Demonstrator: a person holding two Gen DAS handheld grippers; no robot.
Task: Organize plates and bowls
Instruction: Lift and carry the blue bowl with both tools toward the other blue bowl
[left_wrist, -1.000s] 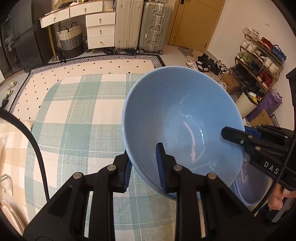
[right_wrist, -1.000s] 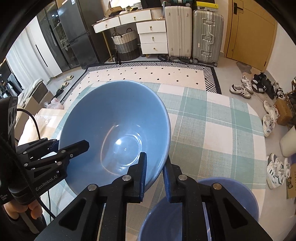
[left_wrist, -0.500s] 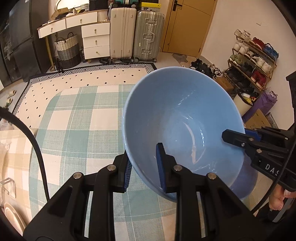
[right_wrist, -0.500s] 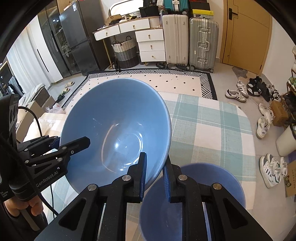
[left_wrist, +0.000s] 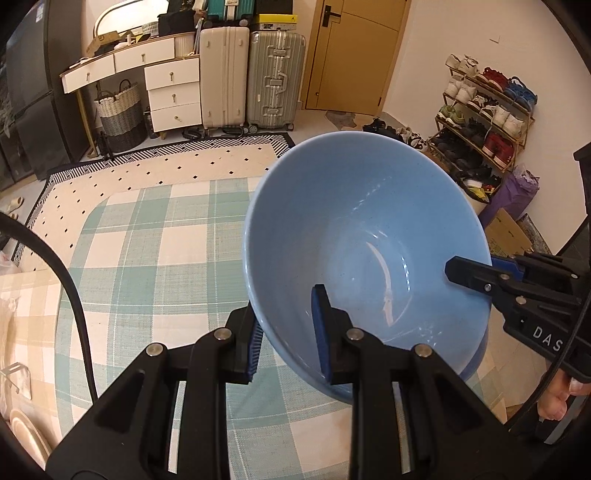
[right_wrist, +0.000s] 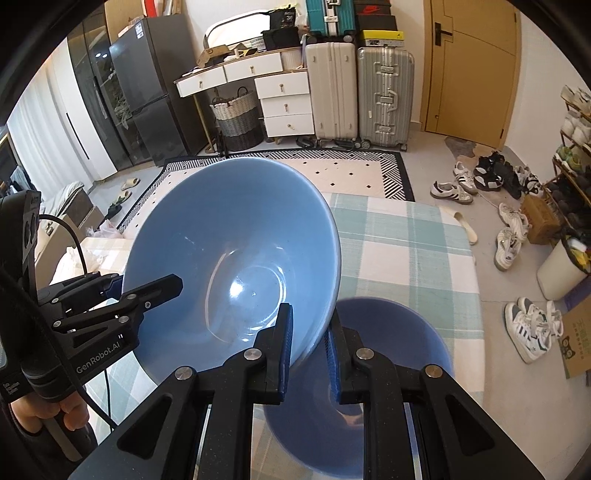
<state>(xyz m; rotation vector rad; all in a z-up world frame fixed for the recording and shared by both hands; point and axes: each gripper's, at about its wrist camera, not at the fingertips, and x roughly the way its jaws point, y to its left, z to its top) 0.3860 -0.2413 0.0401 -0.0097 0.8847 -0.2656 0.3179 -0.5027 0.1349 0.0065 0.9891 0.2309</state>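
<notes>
Plainly, through the left wrist camera, the left gripper (left_wrist: 286, 338) is clamped on the near rim of a wide light-blue glazed ceramic bowl (left_wrist: 364, 254), one pad inside the wall and one outside, holding it tilted above the green-and-white checked tablecloth (left_wrist: 155, 266). The right gripper (left_wrist: 476, 277) pinches the rim at the bowl's right edge; two grips probably share the weight of a broad, slippery dish.

Through the right wrist camera, the right gripper (right_wrist: 310, 349) is closed tight on that rim. A second, darker blue bowl (right_wrist: 406, 350) sits on the cloth directly beneath, seemingly the one it nests with.
</notes>
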